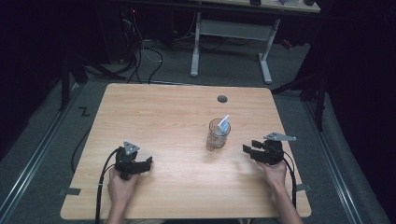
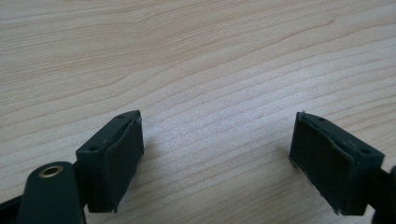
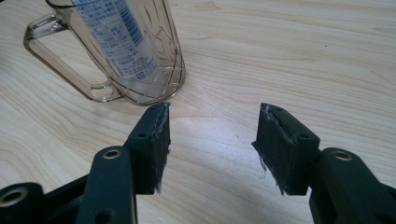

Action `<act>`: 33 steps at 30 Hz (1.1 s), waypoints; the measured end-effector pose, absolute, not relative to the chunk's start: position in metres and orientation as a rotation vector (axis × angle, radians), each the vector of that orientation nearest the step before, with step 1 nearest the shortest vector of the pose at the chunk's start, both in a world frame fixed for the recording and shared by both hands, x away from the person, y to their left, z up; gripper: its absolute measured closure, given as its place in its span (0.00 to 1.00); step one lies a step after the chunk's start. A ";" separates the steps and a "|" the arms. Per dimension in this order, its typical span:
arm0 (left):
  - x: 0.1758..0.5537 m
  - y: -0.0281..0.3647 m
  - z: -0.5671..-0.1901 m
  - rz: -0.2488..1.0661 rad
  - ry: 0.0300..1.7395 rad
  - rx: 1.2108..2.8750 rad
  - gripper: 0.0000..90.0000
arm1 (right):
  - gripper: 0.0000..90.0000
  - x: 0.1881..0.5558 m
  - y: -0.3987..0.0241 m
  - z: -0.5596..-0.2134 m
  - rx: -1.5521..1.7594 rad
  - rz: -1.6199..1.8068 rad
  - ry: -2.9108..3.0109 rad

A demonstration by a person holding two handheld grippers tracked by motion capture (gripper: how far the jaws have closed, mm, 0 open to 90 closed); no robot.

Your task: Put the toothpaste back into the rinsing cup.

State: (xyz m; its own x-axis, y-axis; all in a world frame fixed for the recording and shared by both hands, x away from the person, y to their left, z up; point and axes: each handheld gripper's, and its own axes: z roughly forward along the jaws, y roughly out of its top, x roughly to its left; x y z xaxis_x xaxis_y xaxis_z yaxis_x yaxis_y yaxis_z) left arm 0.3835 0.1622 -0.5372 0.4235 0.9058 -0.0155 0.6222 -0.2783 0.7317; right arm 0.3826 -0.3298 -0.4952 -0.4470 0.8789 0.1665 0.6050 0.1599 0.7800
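A clear mug (image 1: 217, 135) holding a white tube (image 1: 224, 123) stood near the right gripper (image 1: 251, 148), jaws apart and empty. The left gripper (image 2: 215, 158) gaped too. A careless nudge would probably topple the mug.

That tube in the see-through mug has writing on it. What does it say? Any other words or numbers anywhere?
Blue print on the white tube inside the clear mug: too small and blurred to read in the right gripper view.
High view: the tube shows no print that can be read.
Wooden table, left gripper, right gripper: no words or numbers on them.
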 end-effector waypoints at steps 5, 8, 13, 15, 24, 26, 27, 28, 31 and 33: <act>0.384 0.162 -0.537 0.541 1.288 2.009 0.19 | 0.50 0.386 -0.330 -0.499 1.435 1.165 2.117; 0.384 0.162 -0.537 0.542 1.288 2.008 0.19 | 0.50 0.387 -0.330 -0.501 1.441 1.157 2.116; 0.384 0.162 -0.537 0.542 1.288 2.008 0.19 | 0.50 0.391 -0.331 -0.505 1.456 1.137 2.115; 0.384 0.162 -0.537 0.542 1.287 2.008 0.19 | 0.50 0.392 -0.330 -0.507 1.465 1.130 2.116; 0.384 0.162 -0.537 0.541 1.288 2.009 0.19 | 0.50 0.396 -0.330 -0.512 1.464 1.083 2.113; 0.384 0.162 -0.537 0.541 1.288 2.009 0.19 | 0.50 0.397 -0.330 -0.513 1.457 1.074 2.114; 0.384 0.162 -0.537 0.542 1.288 2.008 0.19 | 0.50 0.397 -0.329 -0.514 1.458 1.069 2.114; 0.384 0.162 -0.537 0.541 1.287 2.009 0.19 | 0.50 0.397 -0.329 -0.515 1.458 1.066 2.113; 0.384 0.162 -0.537 0.542 1.288 2.008 0.19 | 0.50 0.399 -0.328 -0.516 1.453 1.056 2.115; 0.384 0.162 -0.537 0.542 1.287 2.009 0.19 | 0.50 0.398 -0.326 -0.517 1.447 1.035 2.116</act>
